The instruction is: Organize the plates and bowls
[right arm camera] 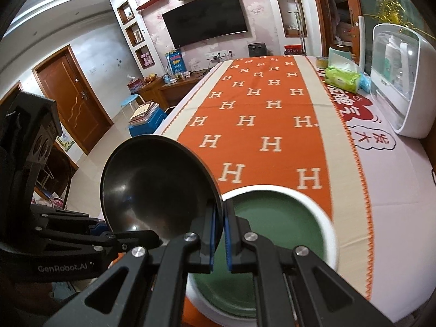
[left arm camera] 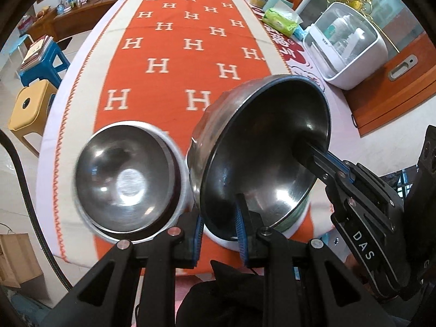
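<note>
Both tools clamped on the tilted steel bowl's (left arm camera: 261, 150) rim – left tool (left arm camera: 220, 234) near edge, right tool (right arm camera: 219, 234) right edge; green plate (right arm camera: 275, 234) probably directly below.

Walls: pale pink, with white niches and a TV (right arm camera: 205, 16) mounted high.
Door: brown wood (right arm camera: 73, 100), at the left wall.
Floor: light glossy tiles (right arm camera: 109, 147).
Table: long, under an orange runner (right arm camera: 261, 125) with white H's.
Stools: blue (left arm camera: 41, 65) and yellow (left arm camera: 30, 109), off the table's left edge.
Sideboard: wooden (right arm camera: 169, 87), beyond the far-left corner.
</note>
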`<state>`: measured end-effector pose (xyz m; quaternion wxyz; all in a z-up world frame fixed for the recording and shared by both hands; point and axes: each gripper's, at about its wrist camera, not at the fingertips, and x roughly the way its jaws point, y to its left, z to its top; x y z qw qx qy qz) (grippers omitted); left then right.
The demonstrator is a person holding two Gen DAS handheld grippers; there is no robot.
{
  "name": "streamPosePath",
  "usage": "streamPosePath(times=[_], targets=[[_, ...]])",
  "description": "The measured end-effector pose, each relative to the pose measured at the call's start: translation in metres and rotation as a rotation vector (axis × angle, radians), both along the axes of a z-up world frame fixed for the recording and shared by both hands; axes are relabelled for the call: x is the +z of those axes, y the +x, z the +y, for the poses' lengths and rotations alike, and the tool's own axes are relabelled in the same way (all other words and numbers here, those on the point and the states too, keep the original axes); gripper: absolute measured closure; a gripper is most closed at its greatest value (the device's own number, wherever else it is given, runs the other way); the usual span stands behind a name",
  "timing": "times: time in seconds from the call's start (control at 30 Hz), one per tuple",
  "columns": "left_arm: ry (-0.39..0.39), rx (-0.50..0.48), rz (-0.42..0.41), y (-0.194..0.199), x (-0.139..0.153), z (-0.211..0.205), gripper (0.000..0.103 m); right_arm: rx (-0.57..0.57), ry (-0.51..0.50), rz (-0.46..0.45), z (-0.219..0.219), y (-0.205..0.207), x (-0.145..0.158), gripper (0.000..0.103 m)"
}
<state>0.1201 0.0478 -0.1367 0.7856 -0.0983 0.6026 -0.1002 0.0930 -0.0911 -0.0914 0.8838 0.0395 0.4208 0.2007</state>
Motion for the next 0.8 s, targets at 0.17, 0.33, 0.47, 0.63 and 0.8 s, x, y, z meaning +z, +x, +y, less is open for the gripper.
streamPosePath(times=[0.17,0.33,0.47,0.63,0.8], targets=[[0.015,-0.008,0.005,-0.005,-0.004,0.028,0.083,-0.01,0.009,0.003,0.027,-0.005,-0.007,0.097],[0.023,-0.007,0.027,-0.004,-0.013,0.052,0.083,-0.01,0.007,0.011,0.052,-0.008,-0.013,0.097],[0.033,-0.006,0.05,-0.001,-0.021,0.064,0.083,0.0,-0.002,0.023,0.066,-0.008,-0.016,0.097],[0.017,0.013,0.105,0.004,-0.036,0.078,0.082,0.014,-0.03,0.056,0.081,-0.009,-0.024,0.096],[0.028,0.026,0.126,0.004,-0.044,0.085,0.081,0.031,-0.067,0.077,0.093,-0.012,-0.028,0.095]])
